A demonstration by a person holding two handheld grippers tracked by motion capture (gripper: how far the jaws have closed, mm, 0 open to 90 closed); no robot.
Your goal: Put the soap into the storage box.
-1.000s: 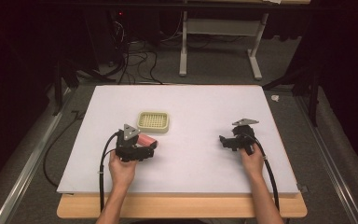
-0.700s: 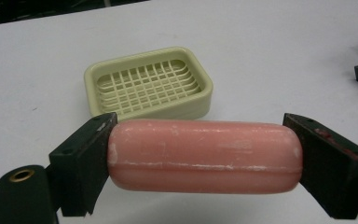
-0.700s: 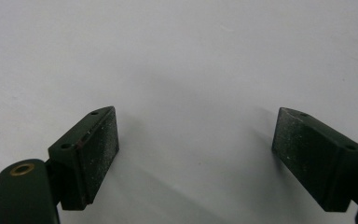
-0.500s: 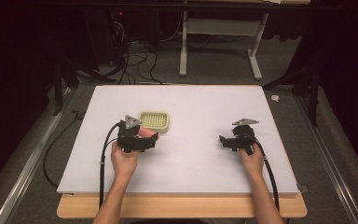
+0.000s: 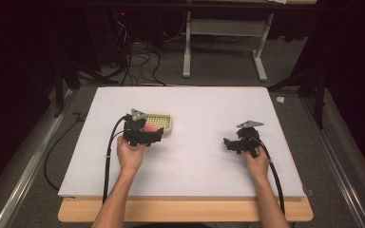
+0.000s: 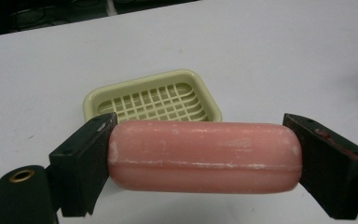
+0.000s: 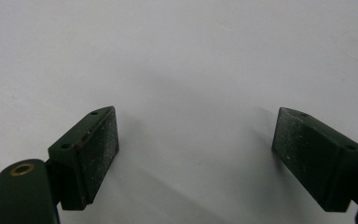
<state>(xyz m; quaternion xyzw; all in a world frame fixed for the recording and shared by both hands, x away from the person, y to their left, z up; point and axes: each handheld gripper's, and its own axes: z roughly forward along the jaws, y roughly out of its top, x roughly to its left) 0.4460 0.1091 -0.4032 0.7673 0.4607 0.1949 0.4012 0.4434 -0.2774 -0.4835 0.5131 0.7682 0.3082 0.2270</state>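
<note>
Pink and rounded, the oblong bar of soap (image 6: 204, 156) lies crosswise between the two black jaws of the left gripper (image 6: 204, 163), which press against its two ends and hold it above the white tabletop (image 6: 279, 56). Whitish scuffs run along its side seam. Just beyond the soap, the pale yellow-green plastic soap dish (image 6: 151, 100) with its gridded bottom sits flat on the table. From the high view, the soap (image 5: 148, 128) shows as a pink patch at the left gripper (image 5: 145, 132), right at the near edge of the dish (image 5: 164, 123), left of the table's middle. Well apart to the right, the right gripper (image 5: 230, 143) rests low over bare table, its jaws spread wide with nothing between them.
</note>
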